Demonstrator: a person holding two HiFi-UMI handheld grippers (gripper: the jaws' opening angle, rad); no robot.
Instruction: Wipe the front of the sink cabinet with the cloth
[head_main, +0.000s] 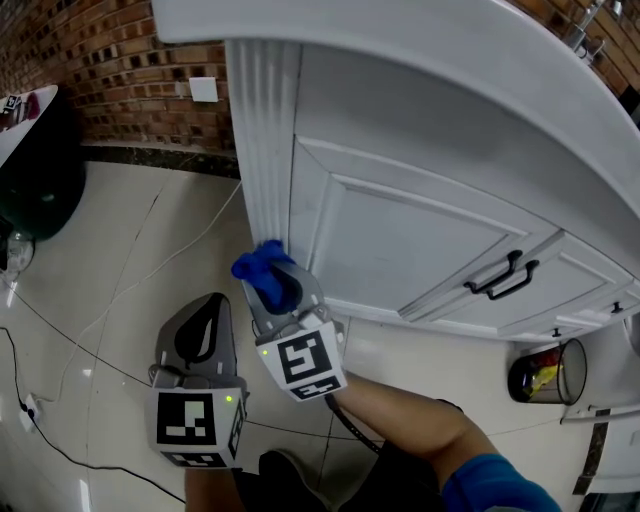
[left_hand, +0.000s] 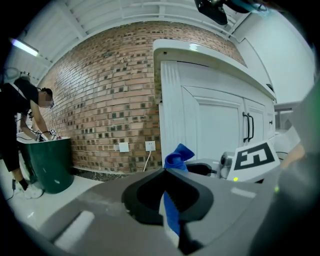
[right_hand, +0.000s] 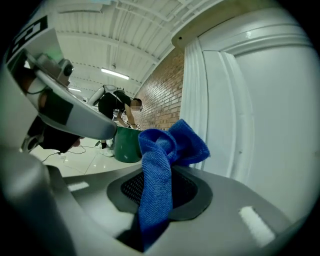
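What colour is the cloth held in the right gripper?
Blue; the cloth shows best in the right gripper view.

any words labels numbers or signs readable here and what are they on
None can be read.
Cubes on the left gripper and right gripper: black-and-white square markers, no letters or numbers.
Blue cloth: no tag or print showing.
Round container beside the sink cabinet: yellow and red contents, print too small to read.

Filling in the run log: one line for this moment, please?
right hand-held gripper: clamped on blue microfibre cloth | cloth: at white fluted cabinet post | left hand-held gripper: empty, alongside
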